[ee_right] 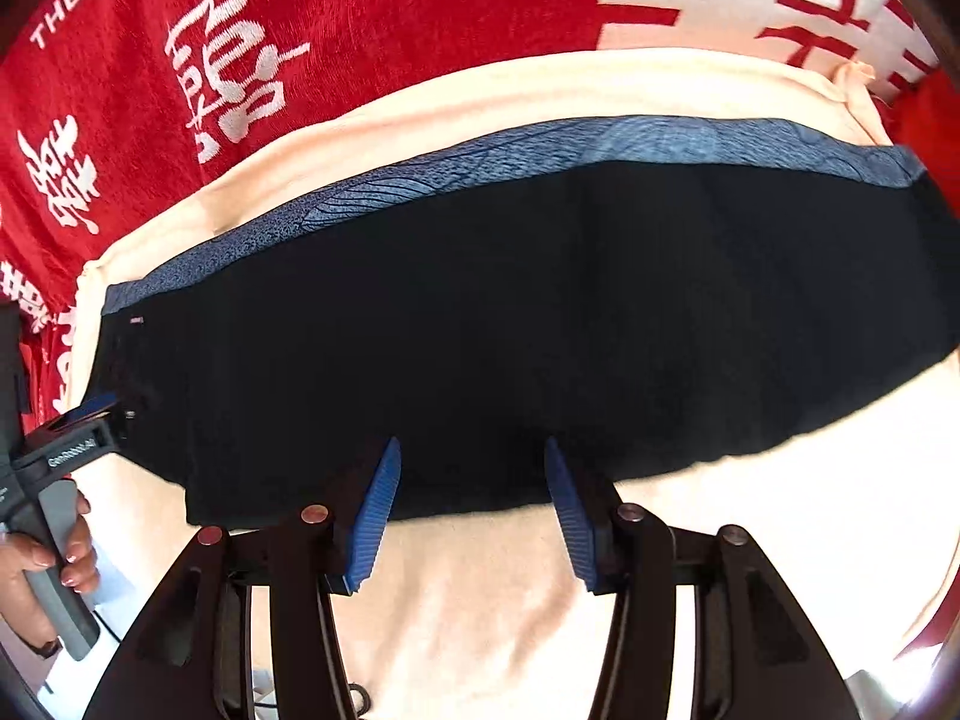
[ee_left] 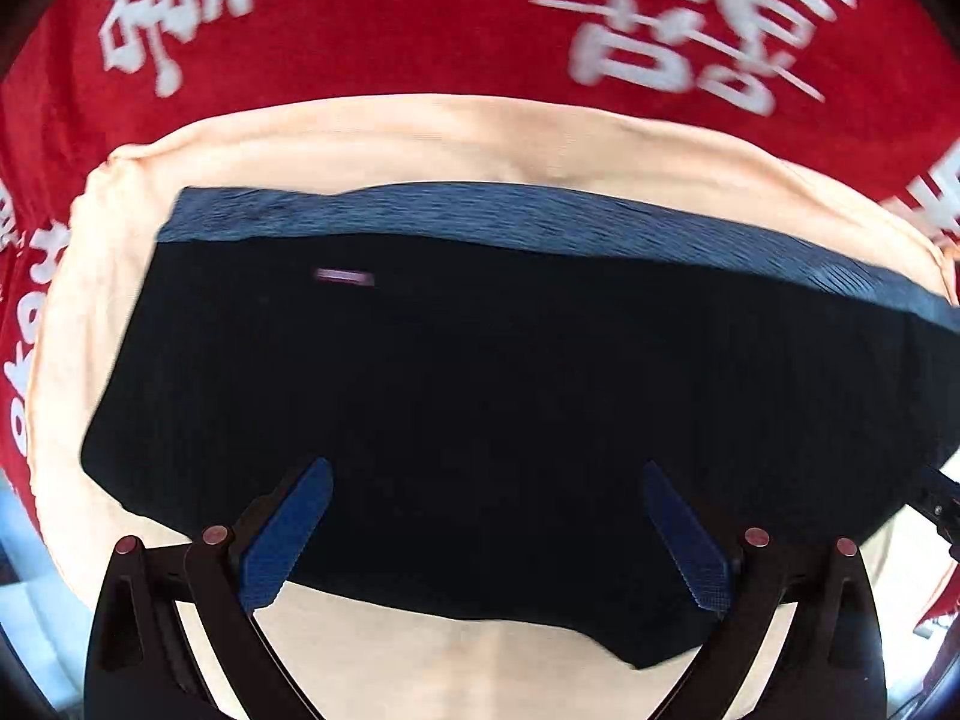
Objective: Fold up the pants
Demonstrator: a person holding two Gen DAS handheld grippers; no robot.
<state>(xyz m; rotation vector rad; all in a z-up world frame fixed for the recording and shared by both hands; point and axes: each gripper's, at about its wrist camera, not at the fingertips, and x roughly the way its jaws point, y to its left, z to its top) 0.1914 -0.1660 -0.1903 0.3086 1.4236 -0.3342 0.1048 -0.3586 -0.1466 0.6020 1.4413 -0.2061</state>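
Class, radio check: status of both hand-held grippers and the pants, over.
Left hand-held gripper open, empty. Right hand-held gripper open, empty. Dark navy pants with blue waistband lying folded on cream cloth. Nothing in the way.

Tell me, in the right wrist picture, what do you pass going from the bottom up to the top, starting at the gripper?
Right gripper → cream cloth → black pants → blue waistband → cream cloth again → red cloth with white writing.

Dark pants [ee_left: 480, 390], folded flat, blue waistband

small tag [ee_left: 344, 277] on the pants [ee_left: 480, 390] too blurred to read.
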